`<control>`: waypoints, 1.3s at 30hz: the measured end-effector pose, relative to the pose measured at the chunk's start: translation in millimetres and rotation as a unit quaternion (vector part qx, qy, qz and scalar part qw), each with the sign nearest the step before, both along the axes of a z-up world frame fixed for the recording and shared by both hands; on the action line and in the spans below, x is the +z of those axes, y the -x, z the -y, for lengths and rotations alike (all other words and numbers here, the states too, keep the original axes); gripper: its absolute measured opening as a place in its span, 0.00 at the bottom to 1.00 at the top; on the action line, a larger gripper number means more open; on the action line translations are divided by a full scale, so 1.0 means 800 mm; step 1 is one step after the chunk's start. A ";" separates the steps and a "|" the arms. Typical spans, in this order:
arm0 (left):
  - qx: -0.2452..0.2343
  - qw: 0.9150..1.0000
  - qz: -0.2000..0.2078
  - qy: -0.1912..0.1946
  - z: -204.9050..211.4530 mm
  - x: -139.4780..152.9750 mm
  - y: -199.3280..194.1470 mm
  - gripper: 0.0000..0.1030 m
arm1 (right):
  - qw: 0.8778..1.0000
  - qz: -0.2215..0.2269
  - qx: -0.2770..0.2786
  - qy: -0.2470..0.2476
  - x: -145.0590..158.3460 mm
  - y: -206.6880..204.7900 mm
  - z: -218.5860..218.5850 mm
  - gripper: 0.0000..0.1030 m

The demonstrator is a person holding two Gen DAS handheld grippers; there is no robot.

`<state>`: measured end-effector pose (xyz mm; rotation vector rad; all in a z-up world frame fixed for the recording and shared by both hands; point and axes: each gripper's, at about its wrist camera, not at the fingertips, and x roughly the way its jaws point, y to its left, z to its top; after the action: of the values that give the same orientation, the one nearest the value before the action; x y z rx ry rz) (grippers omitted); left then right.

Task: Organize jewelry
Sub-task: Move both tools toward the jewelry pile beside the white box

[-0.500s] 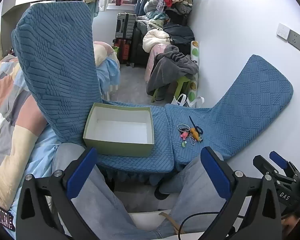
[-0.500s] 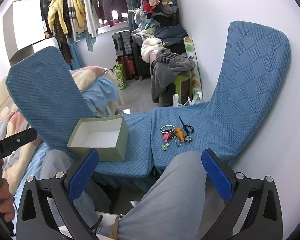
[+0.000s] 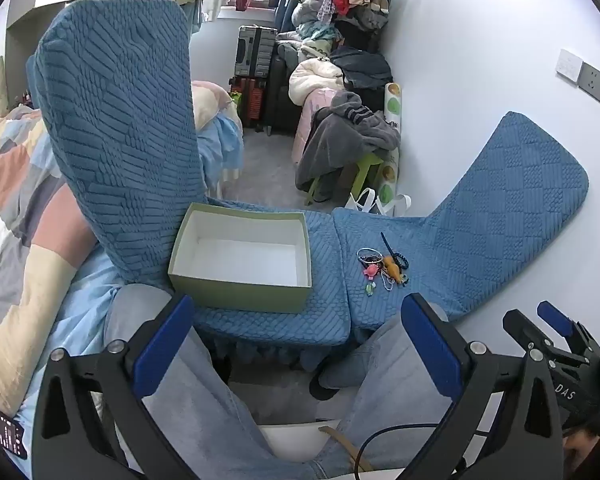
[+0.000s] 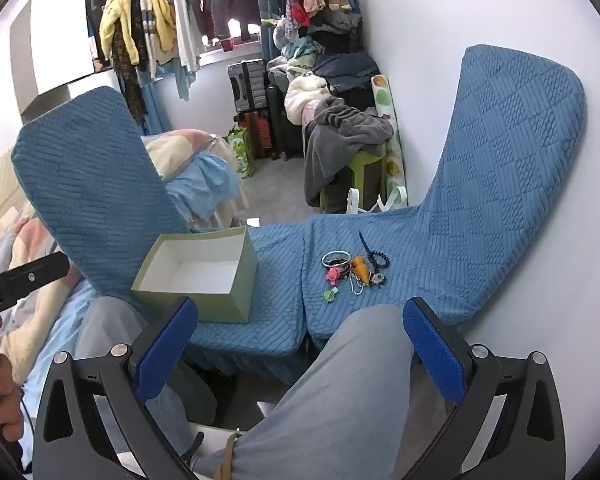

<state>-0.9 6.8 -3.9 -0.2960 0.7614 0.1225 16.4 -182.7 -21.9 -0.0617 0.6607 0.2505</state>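
A small pile of jewelry [image 3: 382,266] lies on the right blue seat cushion [image 3: 432,276]: bangles, a bead string, an orange carrot charm, pink and green pieces. It also shows in the right wrist view [image 4: 354,270]. An open green box [image 3: 242,258] with an empty white inside sits on the left cushion, also in the right wrist view [image 4: 198,274]. My left gripper [image 3: 296,340] is open and empty, held near and below the box. My right gripper [image 4: 300,340] is open and empty, above my knee, short of the jewelry.
Two blue chair backs rise at left [image 3: 116,120] and right [image 3: 516,184]. A white wall [image 3: 480,60] is close on the right. My legs in grey jeans [image 4: 340,392] are below the grippers. A bed with a patchwork quilt [image 3: 16,216] lies left; clothes and suitcases are behind.
Almost nothing has changed. Both grippers stay open and hold about the same place; the views have shifted only slightly.
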 end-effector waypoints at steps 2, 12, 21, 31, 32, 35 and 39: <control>-0.003 1.000 -0.001 0.004 -0.003 -0.005 -0.003 1.00 | 1.000 -0.001 0.000 0.002 -0.001 -0.002 -0.002 1.00; 0.018 1.000 0.007 0.008 -0.020 -0.015 -0.006 1.00 | 1.000 -0.014 0.008 0.014 -0.025 -0.015 -0.010 1.00; 0.009 1.000 0.011 0.004 -0.024 -0.022 0.000 1.00 | 1.000 -0.014 0.008 0.004 -0.033 -0.009 -0.006 1.00; 0.008 1.000 0.011 0.008 -0.020 -0.027 0.001 1.00 | 1.000 -0.010 0.006 0.004 -0.039 -0.005 0.000 1.00; 0.007 1.000 0.012 0.007 -0.019 -0.026 0.001 1.00 | 1.000 -0.007 0.003 0.004 -0.038 -0.005 0.002 1.00; 0.006 1.000 0.012 0.007 -0.016 -0.029 0.002 1.00 | 1.000 -0.001 0.002 0.006 -0.038 -0.003 0.002 1.00; 0.006 1.000 0.005 0.009 -0.018 -0.037 -0.004 1.00 | 1.000 0.000 -0.004 0.006 -0.042 -0.005 0.003 1.00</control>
<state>2.0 20.9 -33.1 -0.3178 0.7514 0.1256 20.4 -185.3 -55.1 -0.0705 0.6617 0.2393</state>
